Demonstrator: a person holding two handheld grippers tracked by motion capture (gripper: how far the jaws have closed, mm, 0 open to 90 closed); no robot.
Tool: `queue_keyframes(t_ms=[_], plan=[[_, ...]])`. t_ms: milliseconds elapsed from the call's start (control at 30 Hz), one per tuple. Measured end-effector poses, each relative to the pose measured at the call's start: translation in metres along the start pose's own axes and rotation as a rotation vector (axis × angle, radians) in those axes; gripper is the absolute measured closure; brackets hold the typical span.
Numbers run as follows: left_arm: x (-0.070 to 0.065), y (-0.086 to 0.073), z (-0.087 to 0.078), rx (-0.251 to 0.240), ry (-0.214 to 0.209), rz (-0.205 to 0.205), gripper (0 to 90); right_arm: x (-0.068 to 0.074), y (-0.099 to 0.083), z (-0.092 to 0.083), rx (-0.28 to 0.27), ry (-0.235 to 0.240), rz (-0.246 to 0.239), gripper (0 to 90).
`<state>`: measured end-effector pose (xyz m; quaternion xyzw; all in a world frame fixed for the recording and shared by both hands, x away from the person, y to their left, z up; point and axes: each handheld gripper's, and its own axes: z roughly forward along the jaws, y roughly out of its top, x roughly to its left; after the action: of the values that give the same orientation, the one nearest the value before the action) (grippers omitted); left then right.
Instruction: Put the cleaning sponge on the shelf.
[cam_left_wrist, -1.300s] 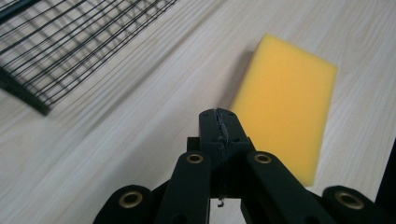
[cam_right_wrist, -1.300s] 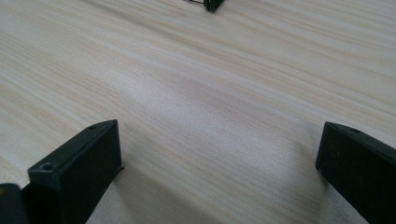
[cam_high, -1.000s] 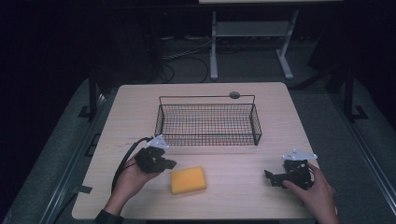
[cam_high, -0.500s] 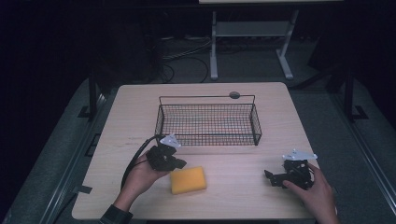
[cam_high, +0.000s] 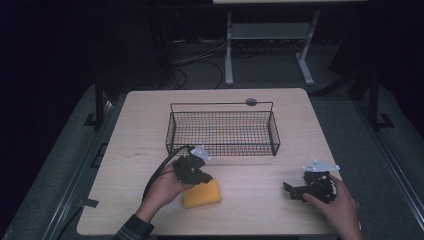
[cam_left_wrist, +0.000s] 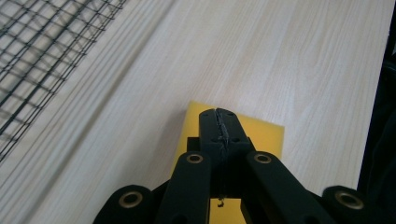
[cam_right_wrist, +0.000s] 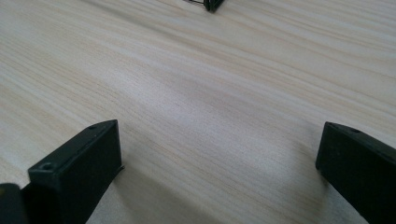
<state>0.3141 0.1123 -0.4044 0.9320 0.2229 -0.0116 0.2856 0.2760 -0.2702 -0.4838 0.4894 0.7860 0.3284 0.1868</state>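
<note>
A yellow sponge (cam_high: 202, 195) lies flat on the wooden table (cam_high: 150, 130), in front of the black wire basket (cam_high: 222, 131). My left gripper (cam_high: 204, 177) hovers over the sponge's left top edge, its jaws shut together with nothing between them. In the left gripper view the closed tips (cam_left_wrist: 219, 116) sit above the yellow sponge (cam_left_wrist: 261, 133). My right gripper (cam_high: 291, 190) rests low on the table at the front right, held by a hand. Its jaws stand wide apart in the right gripper view, open (cam_right_wrist: 219, 154) over bare wood.
The wire basket (cam_left_wrist: 28, 56) stands empty in the middle of the table. A small round dark disc (cam_high: 251, 102) lies behind it near the far edge. A metal stand (cam_high: 270, 35) and cables are on the floor beyond the table.
My left gripper has moved right, from beside the sponge to over its left top edge. The right gripper and the sponge have stayed put.
</note>
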Motion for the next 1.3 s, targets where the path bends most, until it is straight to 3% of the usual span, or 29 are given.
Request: queue_keyframes(t_ms=[200,500,833,1300], plan=[[-0.003,0.005,0.01,0.022,-0.009,0.017,89.7,0.0,0.0,0.0,0.0,0.0,0.0,0.0],[-0.002,0.006,0.022,0.05,-0.009,0.009,89.7,0.0,0.0,0.0,0.0,0.0,0.0,0.0],[0.003,0.003,0.022,0.042,0.002,-0.004,89.8,0.0,0.0,0.0,0.0,0.0,0.0,0.0],[0.019,-0.006,0.012,0.029,0.043,-0.054,89.7,0.0,0.0,0.0,0.0,0.0,0.0,0.0]])
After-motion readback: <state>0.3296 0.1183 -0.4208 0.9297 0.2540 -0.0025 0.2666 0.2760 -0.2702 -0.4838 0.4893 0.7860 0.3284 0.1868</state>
